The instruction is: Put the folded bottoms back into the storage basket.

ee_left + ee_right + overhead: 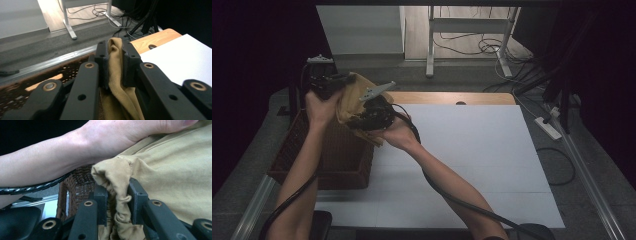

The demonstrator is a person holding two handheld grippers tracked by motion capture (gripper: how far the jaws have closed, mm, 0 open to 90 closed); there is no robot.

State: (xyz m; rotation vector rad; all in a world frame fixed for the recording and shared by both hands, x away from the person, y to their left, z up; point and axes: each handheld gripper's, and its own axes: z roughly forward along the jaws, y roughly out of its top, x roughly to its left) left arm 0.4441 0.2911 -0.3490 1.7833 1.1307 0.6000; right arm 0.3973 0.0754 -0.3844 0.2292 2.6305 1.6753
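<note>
A tan cloth (pixel 349 97) hangs in the air over a brown wicker basket (pixel 343 165) at the table's left edge. My left gripper (pixel 339 80) is shut on one part of it; in the left gripper view the cloth (pixel 115 72) is pinched between the two black jaws of my left gripper (pixel 115 62). My right gripper (pixel 362 112) is shut on another bunched fold just right of the left one. In the right gripper view the cloth (pixel 160 170) spreads wide, a fold sits in my right gripper (pixel 117 200), and the person's other forearm (pixel 62 157) crosses above.
A white sheet (pixel 472 160) covers the wooden table (pixel 452 97) to the right of the basket. The wicker basket wall (pixel 75 185) lies just beyond the cloth. Cables and a white desk frame (pixel 462 30) are on the floor behind. A power strip (pixel 548 127) lies at the right.
</note>
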